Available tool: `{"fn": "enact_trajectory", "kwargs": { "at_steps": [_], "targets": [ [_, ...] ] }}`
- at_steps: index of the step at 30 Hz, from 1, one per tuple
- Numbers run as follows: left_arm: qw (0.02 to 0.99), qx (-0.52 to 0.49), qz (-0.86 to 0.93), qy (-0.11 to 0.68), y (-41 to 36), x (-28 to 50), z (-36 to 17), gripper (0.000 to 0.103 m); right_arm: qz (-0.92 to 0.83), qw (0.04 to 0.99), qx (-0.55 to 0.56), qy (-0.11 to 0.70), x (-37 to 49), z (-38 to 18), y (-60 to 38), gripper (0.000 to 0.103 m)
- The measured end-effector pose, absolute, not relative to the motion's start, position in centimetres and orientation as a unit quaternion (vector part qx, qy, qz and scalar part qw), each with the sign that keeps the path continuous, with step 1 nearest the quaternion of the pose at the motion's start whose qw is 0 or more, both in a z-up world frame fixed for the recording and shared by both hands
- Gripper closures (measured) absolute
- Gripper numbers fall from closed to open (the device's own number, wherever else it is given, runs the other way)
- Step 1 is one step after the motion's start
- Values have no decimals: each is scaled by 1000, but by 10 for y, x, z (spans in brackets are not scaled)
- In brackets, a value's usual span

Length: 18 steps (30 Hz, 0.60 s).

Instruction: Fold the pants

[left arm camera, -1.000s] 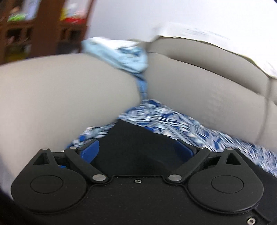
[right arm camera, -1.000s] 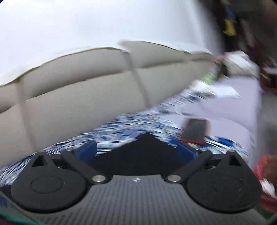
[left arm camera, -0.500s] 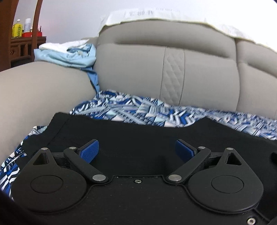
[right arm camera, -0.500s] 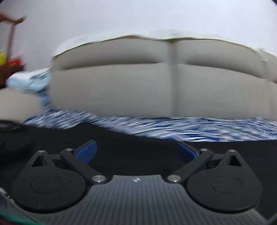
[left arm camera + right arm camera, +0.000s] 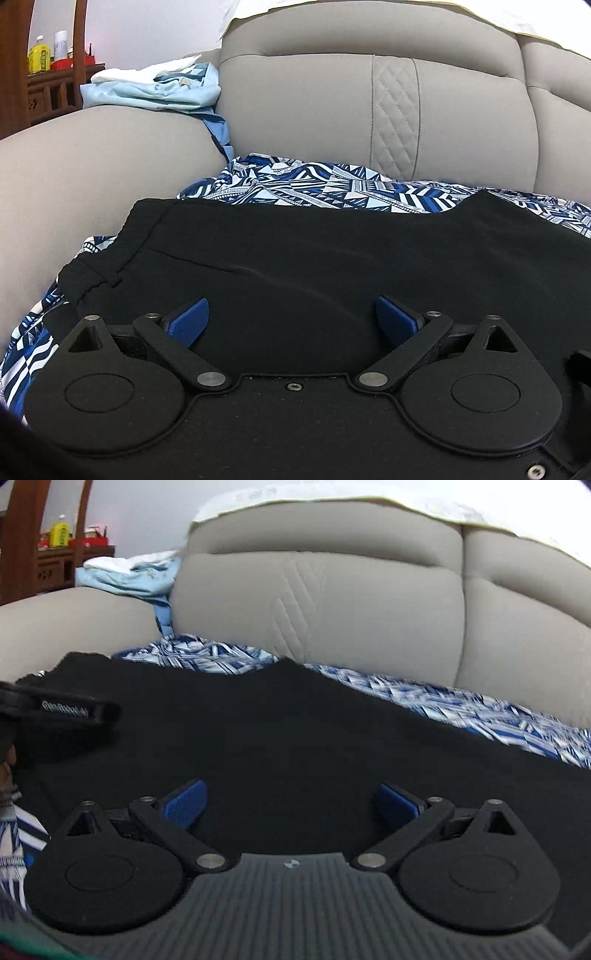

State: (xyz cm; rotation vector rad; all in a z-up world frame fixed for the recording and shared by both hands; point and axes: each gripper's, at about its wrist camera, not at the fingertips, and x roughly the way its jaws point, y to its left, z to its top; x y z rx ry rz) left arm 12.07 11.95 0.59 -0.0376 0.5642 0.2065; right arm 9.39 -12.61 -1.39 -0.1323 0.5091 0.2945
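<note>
Black pants (image 5: 314, 258) lie spread flat over a blue-and-white patterned cloth (image 5: 314, 184) on a grey sofa seat, waistband (image 5: 88, 284) at the left. My left gripper (image 5: 291, 321) hovers low over the pants near the waistband, open, nothing between its blue pads (image 5: 188, 321). In the right wrist view the same pants (image 5: 314, 731) fill the middle. My right gripper (image 5: 291, 805) is open above them, further right. The left gripper's black body (image 5: 62, 709) shows at that view's left edge.
The grey sofa backrest (image 5: 369, 110) rises right behind the pants and the armrest (image 5: 92, 166) bulges at the left. A light-blue heap of clothes (image 5: 155, 92) sits on the armrest. A wooden shelf with bottles (image 5: 40, 59) stands far left.
Both views have swung from blurred sideways looks to facing the sofa back. The pants, bunched a second ago, now lie flat and both grippers have lowered closer to them.
</note>
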Motion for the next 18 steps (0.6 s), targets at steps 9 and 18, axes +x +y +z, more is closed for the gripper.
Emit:
{"fn": "enact_trajectory", "kwargs": {
  "at_steps": [9,18],
  "targets": [
    [957,-28,91,275,131,116,3,0,92,959,-59,261,84,-15,-198,0],
    [958,-28,91,269,137,109,1,0,-46,959,11,278,85,-12,-324,0]
  ]
}}
